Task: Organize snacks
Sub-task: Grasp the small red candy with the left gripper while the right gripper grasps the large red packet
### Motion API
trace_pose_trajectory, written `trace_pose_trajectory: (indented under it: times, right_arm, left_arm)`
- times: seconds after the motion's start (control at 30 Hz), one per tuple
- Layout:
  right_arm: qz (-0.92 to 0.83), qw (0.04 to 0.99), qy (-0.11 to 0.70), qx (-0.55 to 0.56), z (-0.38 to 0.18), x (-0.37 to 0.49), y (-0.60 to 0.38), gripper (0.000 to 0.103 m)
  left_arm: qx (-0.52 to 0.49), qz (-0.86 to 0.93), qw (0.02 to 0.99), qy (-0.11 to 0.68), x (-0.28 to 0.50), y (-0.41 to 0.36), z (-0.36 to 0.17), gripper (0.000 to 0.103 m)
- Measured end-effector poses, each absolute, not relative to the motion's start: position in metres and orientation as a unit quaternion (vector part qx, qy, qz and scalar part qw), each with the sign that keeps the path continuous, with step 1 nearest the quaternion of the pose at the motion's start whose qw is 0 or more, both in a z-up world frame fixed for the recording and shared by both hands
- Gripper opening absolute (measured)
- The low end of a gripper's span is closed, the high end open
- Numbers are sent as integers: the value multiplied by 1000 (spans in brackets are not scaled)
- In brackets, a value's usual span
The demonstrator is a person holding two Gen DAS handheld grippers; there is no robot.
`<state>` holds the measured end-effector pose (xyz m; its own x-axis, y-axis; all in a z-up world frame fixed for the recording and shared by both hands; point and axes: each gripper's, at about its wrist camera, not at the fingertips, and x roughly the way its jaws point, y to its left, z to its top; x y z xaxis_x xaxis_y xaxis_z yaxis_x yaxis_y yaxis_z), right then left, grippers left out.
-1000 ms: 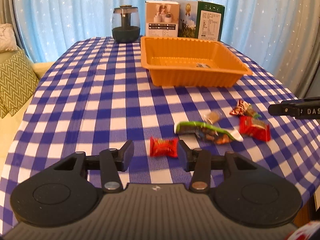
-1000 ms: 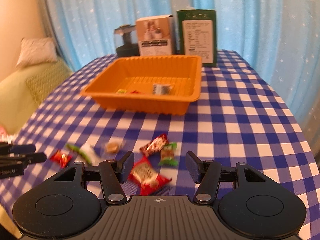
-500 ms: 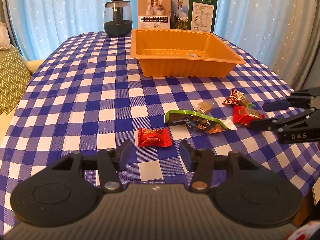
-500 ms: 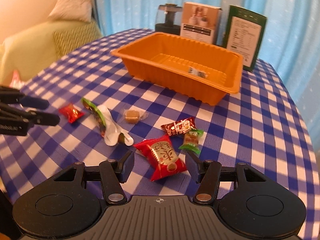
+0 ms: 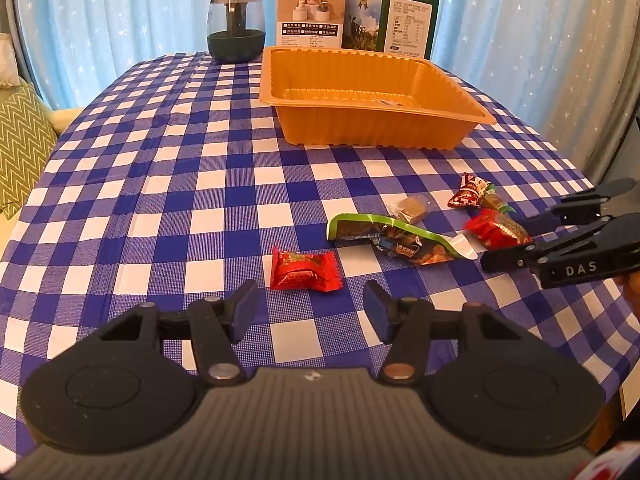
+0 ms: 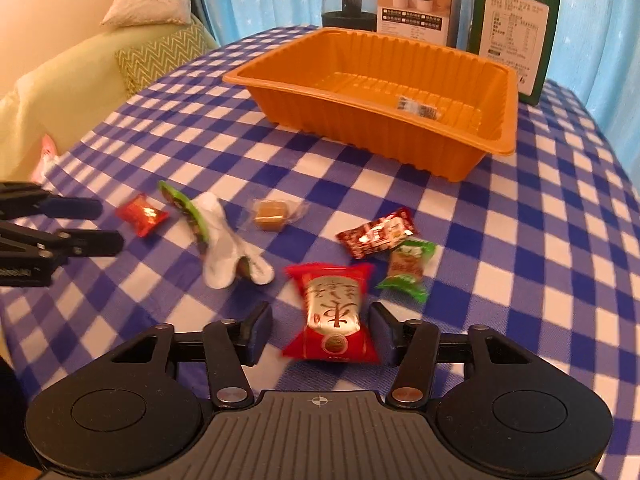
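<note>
Checked tablecloth (image 5: 168,208): left claw (image 5: 306,306) spread before small red candy (image 5: 305,270), right claw (image 6: 320,330) closing, spread, around red packet (image 6: 332,316).

On our table (image 5: 160,168): a tray (image 5: 372,96) toward the far side; behind it a jar (image 5: 236,24) at left, then two boxes (image 5: 310,14) (image 5: 404,16) side by side. Before the tray we count six snacks: a small packet (image 5: 304,270) leftmost, just beyond our left gripper (image 5: 308,312); a long wrapper (image 5: 392,236) to its right; a caramel (image 5: 412,208) behind that; a twist-wrapped sweet (image 6: 376,236) touching another sweet (image 6: 408,268); a large packet (image 6: 332,312) between the fingers of our right gripper (image 6: 320,330).
</note>
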<state>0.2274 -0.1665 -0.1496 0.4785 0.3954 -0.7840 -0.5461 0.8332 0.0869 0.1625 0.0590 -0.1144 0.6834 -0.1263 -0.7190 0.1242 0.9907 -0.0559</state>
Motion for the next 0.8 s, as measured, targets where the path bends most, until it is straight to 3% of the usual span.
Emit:
trace_pose_trajectory:
  times: [0.37,0.8]
  right_arm:
    - [251,868,425,-64,-148,228,-162,31]
    - [242,877,411,-57,-143,226,-161,31]
  left_arm:
    - [-6,-52,917,396,170,61,-121,55]
    - [28,-44,922,384,189,46,-131,54]
